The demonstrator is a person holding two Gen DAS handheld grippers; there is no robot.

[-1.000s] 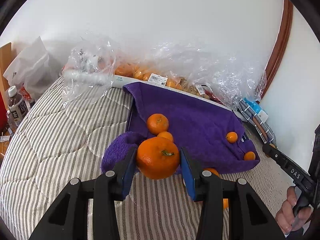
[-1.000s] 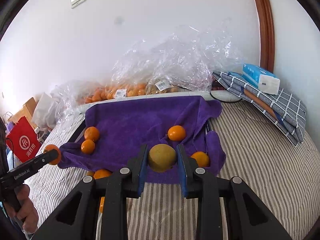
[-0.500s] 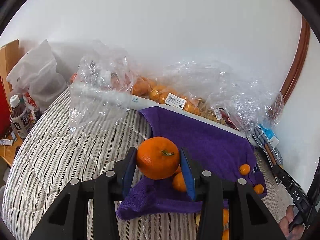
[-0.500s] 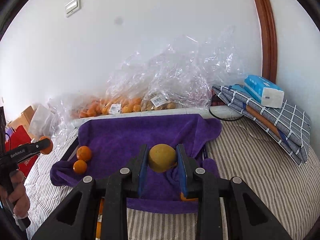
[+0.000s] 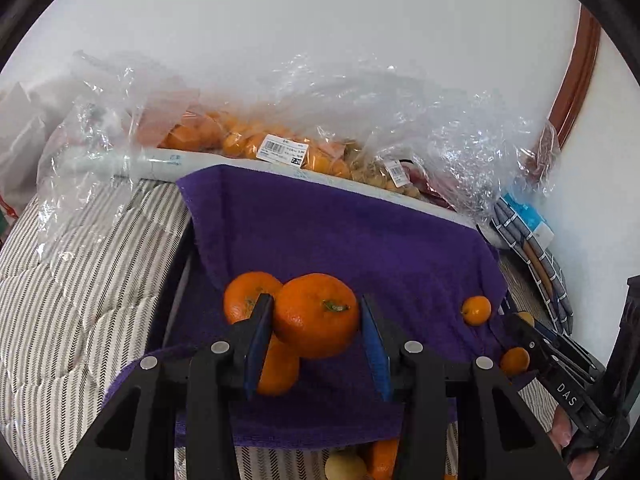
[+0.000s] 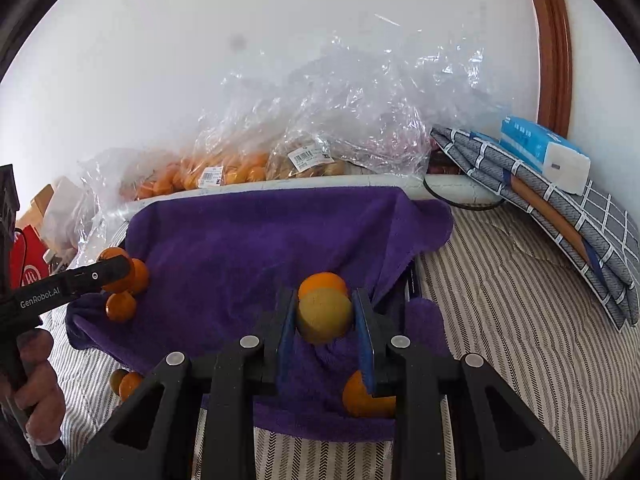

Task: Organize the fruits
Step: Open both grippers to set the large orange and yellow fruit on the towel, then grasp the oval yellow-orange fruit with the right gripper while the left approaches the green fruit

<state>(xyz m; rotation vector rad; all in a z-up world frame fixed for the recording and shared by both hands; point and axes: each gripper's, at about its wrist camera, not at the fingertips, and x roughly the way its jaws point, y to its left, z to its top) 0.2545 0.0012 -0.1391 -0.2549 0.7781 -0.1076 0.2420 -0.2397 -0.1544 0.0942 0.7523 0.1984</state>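
My left gripper (image 5: 316, 328) is shut on a large orange (image 5: 316, 315) with a green stem, held above the purple towel (image 5: 340, 240). Two more oranges (image 5: 248, 296) lie on the towel just behind and below it. Two small oranges (image 5: 476, 310) sit near the towel's right edge. My right gripper (image 6: 324, 320) is shut on a yellowish round fruit (image 6: 323, 314) over the towel's (image 6: 260, 240) near right part, with an orange (image 6: 322, 282) right behind it and another (image 6: 362, 398) under the right finger. The left gripper (image 6: 104, 274) shows at the left with its orange.
Clear plastic bags of oranges (image 5: 248, 140) and brown fruit line a white ledge by the wall. A folded checked cloth (image 6: 560, 208) with a blue tissue pack (image 6: 544, 152) lies at the right. The bed has a striped cover (image 6: 500, 320). Loose fruit (image 5: 348, 466) lies by the towel's front edge.
Both grippers have moved forward over the purple towel with their fruit still held. The left one swung rightward, so the bags by the wall now look closer.
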